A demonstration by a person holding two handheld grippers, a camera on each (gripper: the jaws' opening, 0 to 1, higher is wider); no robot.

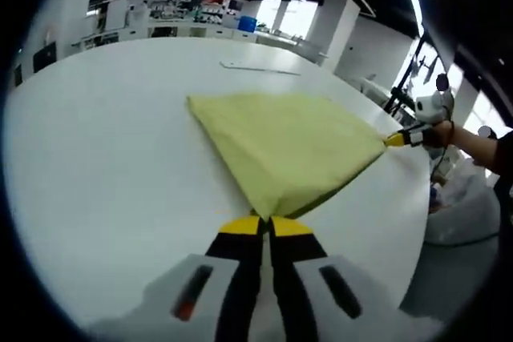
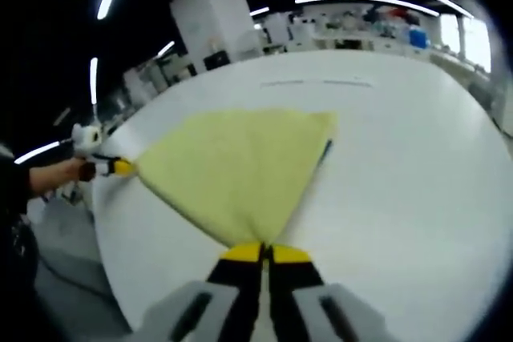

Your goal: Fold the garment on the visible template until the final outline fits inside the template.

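While the soft yellow cloth garment point(image 1: 284, 146) lies flat on the big white round table point(image 1: 96, 174), it looks partly folded, with more folding likely left. The left gripper point(image 1: 266, 226) pinches one corner tight. The right gripper point(image 2: 264, 252) pinches another, both reaching low over the table.

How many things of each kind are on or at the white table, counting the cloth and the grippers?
Yellow garment: 1
Grippers: 2, the left gripper and the right gripper, each with jaws shut on a corner of the garment
White table: 1
Total: 4
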